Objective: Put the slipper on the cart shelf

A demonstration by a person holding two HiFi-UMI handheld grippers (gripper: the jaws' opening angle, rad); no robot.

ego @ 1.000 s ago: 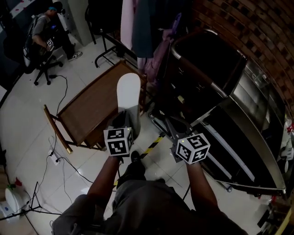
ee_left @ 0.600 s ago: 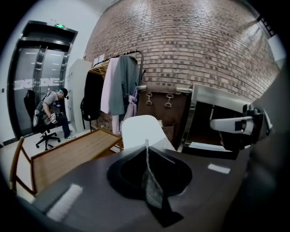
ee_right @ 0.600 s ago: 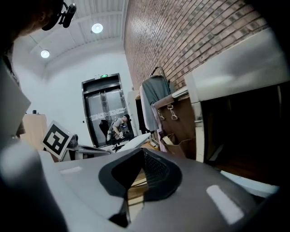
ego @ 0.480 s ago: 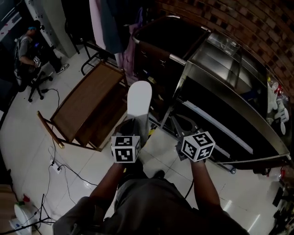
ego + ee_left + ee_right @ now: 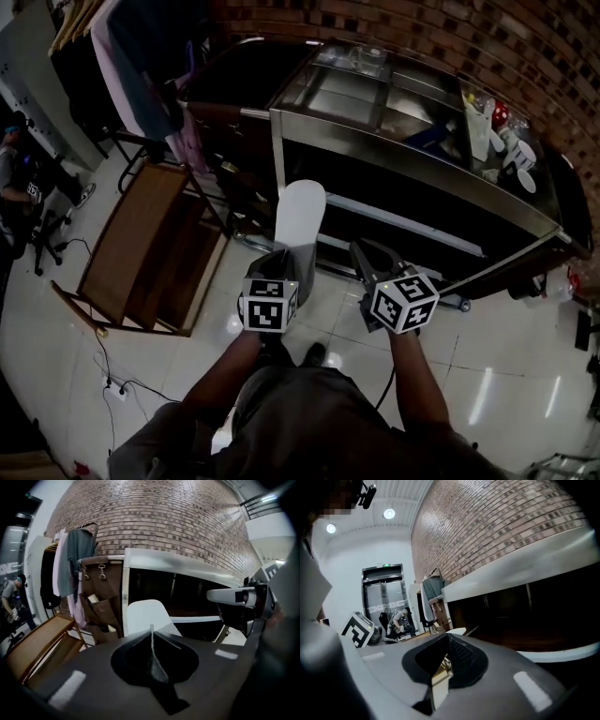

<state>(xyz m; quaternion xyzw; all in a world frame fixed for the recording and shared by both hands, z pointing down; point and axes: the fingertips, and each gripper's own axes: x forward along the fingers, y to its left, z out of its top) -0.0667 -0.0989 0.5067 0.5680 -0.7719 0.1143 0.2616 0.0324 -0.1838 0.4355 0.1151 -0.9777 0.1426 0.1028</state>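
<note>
The right gripper (image 5: pixel 448 639) has its jaws together, with nothing between them. A marker cube (image 5: pixel 358 629) shows at 9 o'clock. The brick wall (image 5: pixel 497 531) fills 1 o'clock.

Both forearms reach up from 6 o'clock in the head view, the left forearm (image 5: pixel 220 370) angled towards 1 o'clock and the right forearm (image 5: pixel 412 375) towards 12. The left gripper (image 5: pixel 278 267) points to 12 o'clock, its jaws pinched on the heel end of the slipper (image 5: pixel 300 216). The right gripper (image 5: pixel 367 265) sits level at its 3 o'clock, jaws together at the tips and holding nothing.
</note>
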